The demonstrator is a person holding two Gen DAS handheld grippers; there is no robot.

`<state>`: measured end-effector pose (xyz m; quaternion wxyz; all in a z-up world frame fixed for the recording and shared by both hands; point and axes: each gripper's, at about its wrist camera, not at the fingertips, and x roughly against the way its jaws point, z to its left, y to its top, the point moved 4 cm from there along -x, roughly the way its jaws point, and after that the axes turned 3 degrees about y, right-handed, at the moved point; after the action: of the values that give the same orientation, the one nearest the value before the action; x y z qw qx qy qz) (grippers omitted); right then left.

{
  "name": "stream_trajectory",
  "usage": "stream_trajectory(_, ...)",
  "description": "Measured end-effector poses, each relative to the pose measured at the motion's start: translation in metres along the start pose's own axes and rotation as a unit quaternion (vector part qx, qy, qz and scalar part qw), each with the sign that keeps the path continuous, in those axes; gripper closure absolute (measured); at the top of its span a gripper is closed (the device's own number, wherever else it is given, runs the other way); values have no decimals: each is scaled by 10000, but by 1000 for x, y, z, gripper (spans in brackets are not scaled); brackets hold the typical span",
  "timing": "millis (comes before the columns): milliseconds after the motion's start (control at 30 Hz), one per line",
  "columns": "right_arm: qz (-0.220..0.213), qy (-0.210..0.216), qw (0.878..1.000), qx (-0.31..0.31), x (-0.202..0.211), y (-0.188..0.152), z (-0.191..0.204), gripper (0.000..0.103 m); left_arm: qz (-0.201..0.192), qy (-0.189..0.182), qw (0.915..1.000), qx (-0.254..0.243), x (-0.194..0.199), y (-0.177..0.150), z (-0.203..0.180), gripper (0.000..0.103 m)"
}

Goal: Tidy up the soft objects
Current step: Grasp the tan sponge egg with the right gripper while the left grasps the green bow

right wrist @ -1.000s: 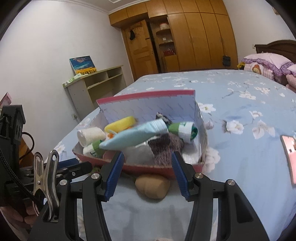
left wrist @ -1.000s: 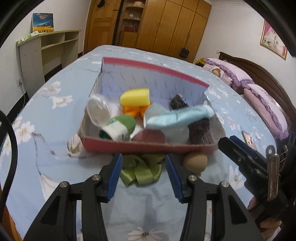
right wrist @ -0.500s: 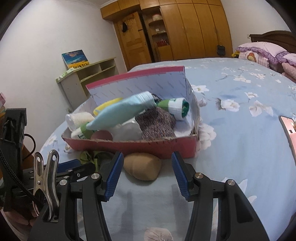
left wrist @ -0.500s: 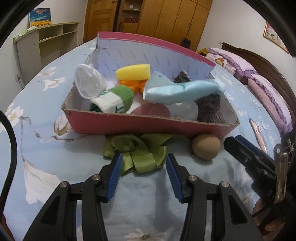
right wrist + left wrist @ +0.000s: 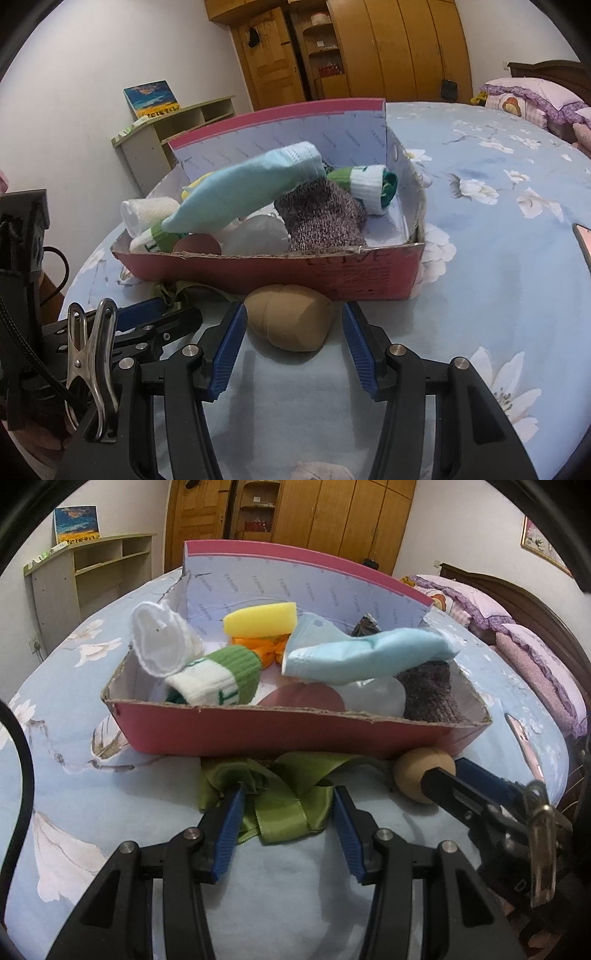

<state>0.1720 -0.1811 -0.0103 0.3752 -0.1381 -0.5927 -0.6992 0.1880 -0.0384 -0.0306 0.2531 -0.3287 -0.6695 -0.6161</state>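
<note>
A pink cardboard box (image 5: 280, 734) sits on the bed, full of socks, a yellow sponge (image 5: 260, 618) and other soft things; it also shows in the right wrist view (image 5: 332, 273). A green ribbon bow (image 5: 280, 794) lies in front of the box. My left gripper (image 5: 288, 805) is open with its fingers on either side of the bow. A tan soft ball (image 5: 291, 317) lies by the box's front wall. My right gripper (image 5: 293, 328) is open around the ball without touching it. The ball also shows in the left wrist view (image 5: 417, 775).
The bed has a light blue floral sheet (image 5: 480, 295). A pink phone (image 5: 524, 742) lies on the sheet to the right. Purple pillows (image 5: 524, 642) and a headboard are at far right. A shelf unit (image 5: 92, 576) and wooden wardrobes (image 5: 388, 48) stand behind.
Both grippers have moved forward and down. The left one's fingers now flank the green bow and the right one's fingers flank the tan ball. Both stay open.
</note>
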Motion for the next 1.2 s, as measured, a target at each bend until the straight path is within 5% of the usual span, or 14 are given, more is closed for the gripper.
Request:
stream_trajectory(633,342,208,9990,-216,-28,-6,-2,48,-109,65,9999,-73,-2,-10,1,53)
stream_trajectory(967,235,245,9993,-154,-20,-11,4,62,-161,-43,9998,119,9,-7,11,80)
stream_trajectory(1200,149,250,9993,-234,-7,-13,3,63,-294,-43,9994,200,31,-4,20,86)
